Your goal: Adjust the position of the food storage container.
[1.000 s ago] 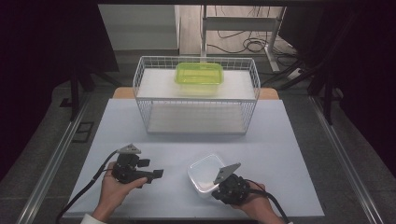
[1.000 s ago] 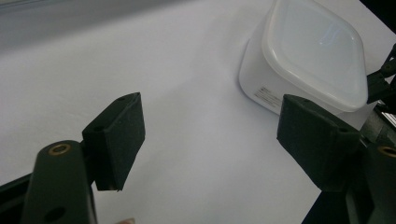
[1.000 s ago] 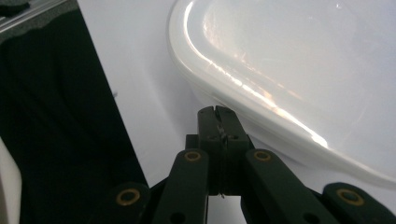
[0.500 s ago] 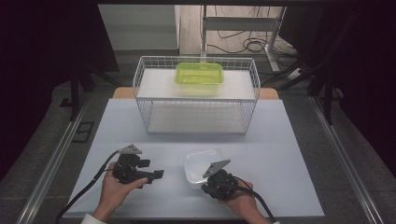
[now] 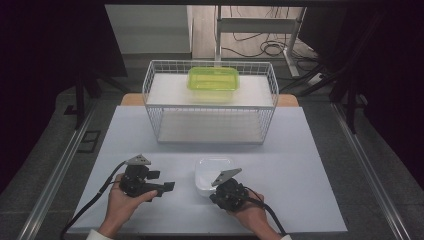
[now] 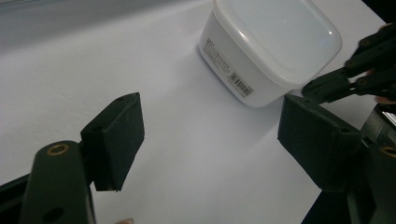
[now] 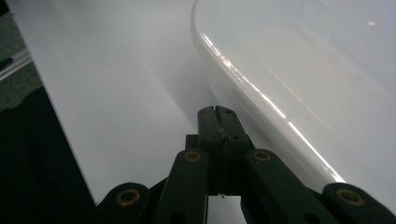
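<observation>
White lidded container (image 5: 214, 173) sits on the desk (image 5: 300, 165) near its front edge, between the two hands and a little nearer the right one; lid on, upright. In the left gripper view the container (image 6: 268, 51) shows a printed label with a barcode on one side wall.

Right tool (image 5: 226, 192) lies just beside the container's near edge, at its front right corner. In the right gripper view its jaws are pressed together with nothing between them (pads meet flush), and the right tool (image 7: 218, 122) points along the desk with the container's rounded lid rim (image 7: 261, 100) close on one side. Whether the closed tips touch the container wall I cannot tell.

Left tool (image 5: 167, 187) rests low over the desk to the left of the container, apart from it. Left gripper view: jaws stand wide open, the left tool (image 6: 212, 135) empty, bare desk surface between the pads, container farther off beyond them.

Wire basket (image 5: 150, 100) stands at the far side of the desk. A green lidded box (image 5: 213, 82) sits inside it, toward the back.
</observation>
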A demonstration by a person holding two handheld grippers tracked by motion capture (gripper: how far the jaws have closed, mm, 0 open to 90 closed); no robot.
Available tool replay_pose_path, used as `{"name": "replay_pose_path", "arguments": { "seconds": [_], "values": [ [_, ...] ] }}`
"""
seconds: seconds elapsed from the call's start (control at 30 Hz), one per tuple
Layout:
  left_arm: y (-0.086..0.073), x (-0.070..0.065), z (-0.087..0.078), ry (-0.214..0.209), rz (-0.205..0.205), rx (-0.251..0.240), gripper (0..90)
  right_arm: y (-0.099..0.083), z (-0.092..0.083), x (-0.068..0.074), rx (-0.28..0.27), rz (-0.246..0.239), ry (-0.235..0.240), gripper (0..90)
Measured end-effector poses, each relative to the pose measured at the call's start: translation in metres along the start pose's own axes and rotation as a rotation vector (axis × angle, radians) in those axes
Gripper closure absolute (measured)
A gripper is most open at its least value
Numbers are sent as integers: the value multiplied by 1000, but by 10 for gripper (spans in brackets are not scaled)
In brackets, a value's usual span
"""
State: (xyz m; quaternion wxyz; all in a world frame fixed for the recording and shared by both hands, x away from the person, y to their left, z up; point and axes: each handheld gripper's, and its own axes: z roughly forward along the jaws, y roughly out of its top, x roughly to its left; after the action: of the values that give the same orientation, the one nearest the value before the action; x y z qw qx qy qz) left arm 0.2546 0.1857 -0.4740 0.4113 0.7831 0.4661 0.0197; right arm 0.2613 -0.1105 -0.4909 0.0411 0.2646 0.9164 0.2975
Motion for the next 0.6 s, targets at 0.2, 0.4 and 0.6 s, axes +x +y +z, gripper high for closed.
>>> {"name": "replay_pose_path", "arguments": {
  "seconds": [0.2,0.4,0.6],
  "values": [
    [0,-2,1,-13,-9,-6,225,-14,-39,-2,-84,40,17,889],
    [0,-3,2,-24,-25,-33,236,-31,-80,-29,-206,145,-8,887],
    [0,-3,0,-12,-28,-45,240,-50,-91,-57,-263,294,-63,530]
  ]
}}
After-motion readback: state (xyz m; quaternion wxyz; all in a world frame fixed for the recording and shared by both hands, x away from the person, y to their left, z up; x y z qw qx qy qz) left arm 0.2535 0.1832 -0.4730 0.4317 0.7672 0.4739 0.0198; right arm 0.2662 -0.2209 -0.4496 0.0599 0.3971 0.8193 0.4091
